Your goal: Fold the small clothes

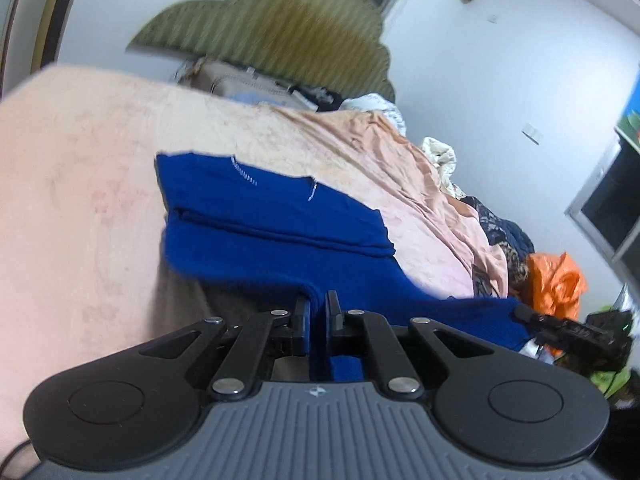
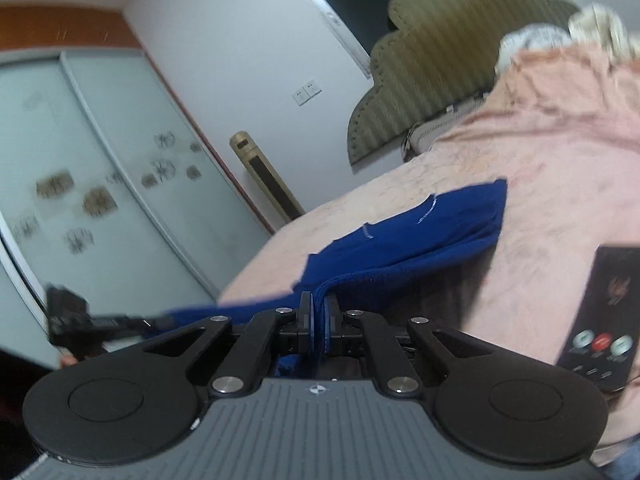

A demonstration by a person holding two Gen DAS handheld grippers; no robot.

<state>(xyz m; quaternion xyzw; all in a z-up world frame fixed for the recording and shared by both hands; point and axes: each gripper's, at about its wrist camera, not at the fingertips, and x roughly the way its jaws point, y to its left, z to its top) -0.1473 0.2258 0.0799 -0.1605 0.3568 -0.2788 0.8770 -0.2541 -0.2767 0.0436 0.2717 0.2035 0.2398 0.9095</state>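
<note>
A small blue garment (image 1: 276, 224) with white stitching lies partly on the pink bedspread (image 1: 80, 184), its near edge lifted off the bed. My left gripper (image 1: 319, 304) is shut on that near edge, blue cloth pinched between its pads. In the right wrist view the same blue garment (image 2: 404, 240) stretches away over the pink bedspread (image 2: 540, 168), and my right gripper (image 2: 318, 306) is shut on another part of the lifted edge. Each view shows the other gripper: the right gripper (image 1: 560, 326) at the right in the left wrist view, the left gripper (image 2: 96, 322) at the left in the right wrist view.
A striped olive headboard (image 1: 272, 28) stands at the far end of the bed. Crumpled clothes and an orange bag (image 1: 556, 276) pile at the right. A dark phone (image 2: 604, 316) lies on the bedspread. A wardrobe door (image 2: 80, 184) and a tall gold unit (image 2: 264, 176) stand beside the bed.
</note>
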